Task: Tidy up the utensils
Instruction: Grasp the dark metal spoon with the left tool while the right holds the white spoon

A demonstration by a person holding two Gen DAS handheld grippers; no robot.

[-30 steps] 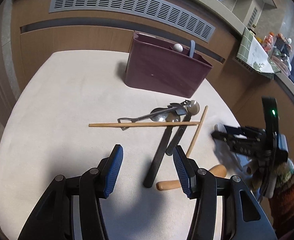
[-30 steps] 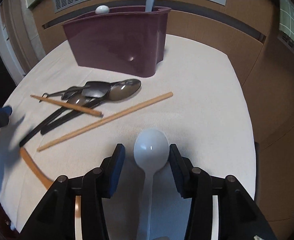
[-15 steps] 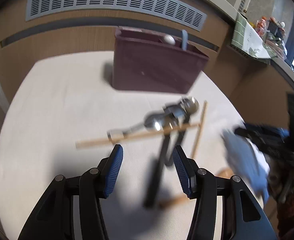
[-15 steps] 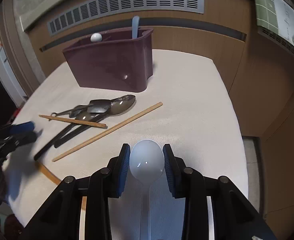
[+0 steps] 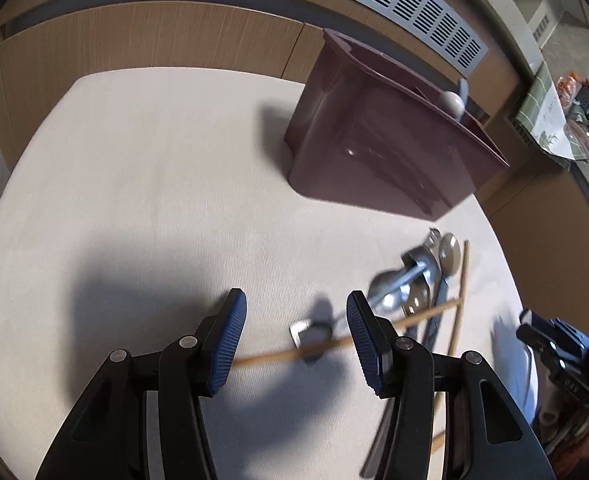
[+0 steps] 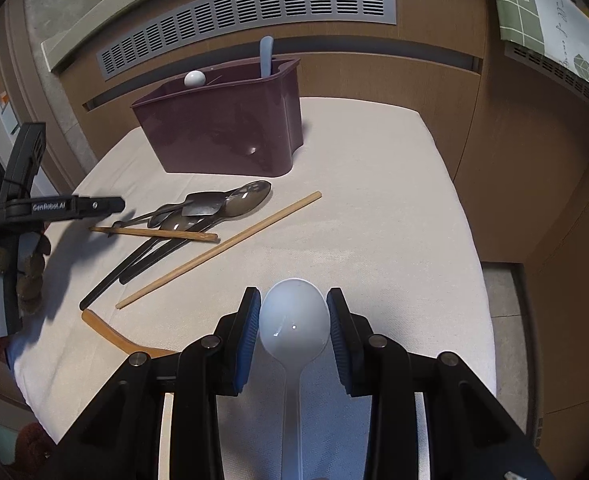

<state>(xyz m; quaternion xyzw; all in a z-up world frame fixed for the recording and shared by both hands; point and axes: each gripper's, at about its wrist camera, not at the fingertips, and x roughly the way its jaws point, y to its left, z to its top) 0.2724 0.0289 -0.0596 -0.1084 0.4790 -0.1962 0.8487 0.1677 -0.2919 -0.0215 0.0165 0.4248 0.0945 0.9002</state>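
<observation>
My right gripper (image 6: 294, 316) is shut on a white plastic spoon (image 6: 294, 320), its bowl between the pads, held above the table. A maroon utensil bin (image 6: 226, 128) stands at the back of the table with a white ball-topped utensil (image 6: 194, 78) and a pale blue handle (image 6: 266, 56) in it. Metal spoons (image 6: 234, 202), black-handled utensils (image 6: 142, 256), two chopsticks (image 6: 222, 248) and a wooden handle (image 6: 110, 332) lie in a pile. My left gripper (image 5: 296, 328) is open and empty over the pile's left end (image 5: 410, 284); the bin (image 5: 378, 152) lies ahead.
The table has a white cloth (image 6: 374, 220). A wooden cabinet with a grey vent grille (image 6: 254, 12) runs behind it. The left gripper's body (image 6: 34, 208) shows at the left of the right wrist view. The right gripper (image 5: 562, 352) shows at the right edge of the left wrist view.
My right gripper has closed on the white spoon and lifted it off the table. My left gripper has swung left and forward, so the pile now sits to its right.
</observation>
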